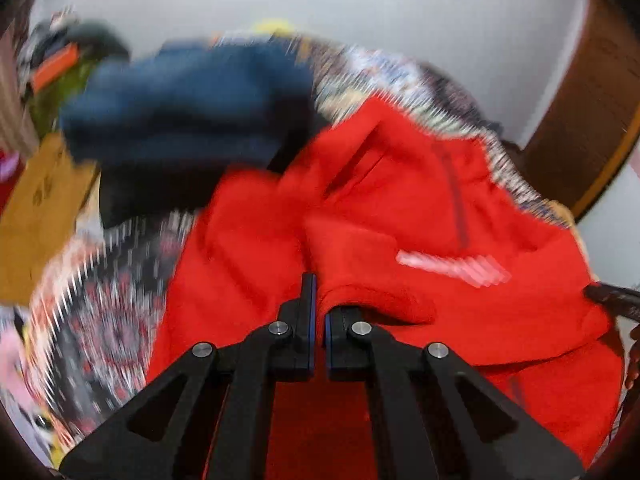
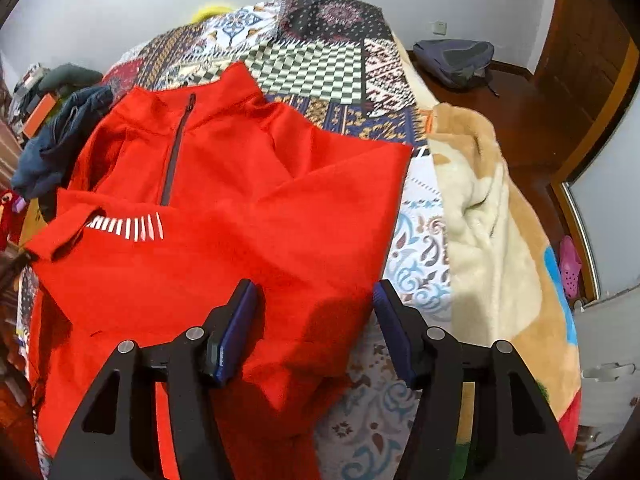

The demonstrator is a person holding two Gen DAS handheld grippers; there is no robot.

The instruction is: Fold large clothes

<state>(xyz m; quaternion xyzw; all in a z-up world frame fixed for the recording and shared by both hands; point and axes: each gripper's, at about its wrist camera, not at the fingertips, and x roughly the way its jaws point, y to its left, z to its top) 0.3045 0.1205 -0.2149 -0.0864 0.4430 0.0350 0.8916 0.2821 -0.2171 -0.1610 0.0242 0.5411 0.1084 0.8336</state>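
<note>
Left gripper (image 1: 318, 312) clenched, jaws nearly together, a fold of the red pullover (image 1: 400, 208) bunched right at and over its right finger; looks pinched there but the frame is motion-blurred so the exact bite is hard to confirm. Red fabric fills everything ahead of and to the right of that claw, white stripe print (image 1: 452, 268) up-right of the tips. Dark blue garment (image 1: 188, 100) ahead-left of the tips, lying partly on the red one's far edge. Patterned bedspread (image 1: 100, 312) to the left, brown cardboard box (image 1: 40, 208) further left

Right gripper (image 2: 316, 320) released, jaws standing wide apart, nothing pressed between the pads. Left finger (image 2: 236, 332) sits over the red pullover (image 2: 224, 208), right finger (image 2: 394, 328) over the patterned bedspread (image 2: 372, 400); the garment's right edge runs between them. Pullover lies spread on the bed ahead and left of this claw, collar away, dark zipper (image 2: 176, 148) running down from the neck, white stripes (image 2: 128, 226) to the far left, one sleeve folded across the chest. Cream and tan fleece blanket (image 2: 492, 220) to the right of the claw. Dark blue garment (image 2: 56, 148) far left past the collar. Grey backpack (image 2: 456, 60) on the floor, far ahead-right, pink shoe (image 2: 570, 264) at the right edge
</note>
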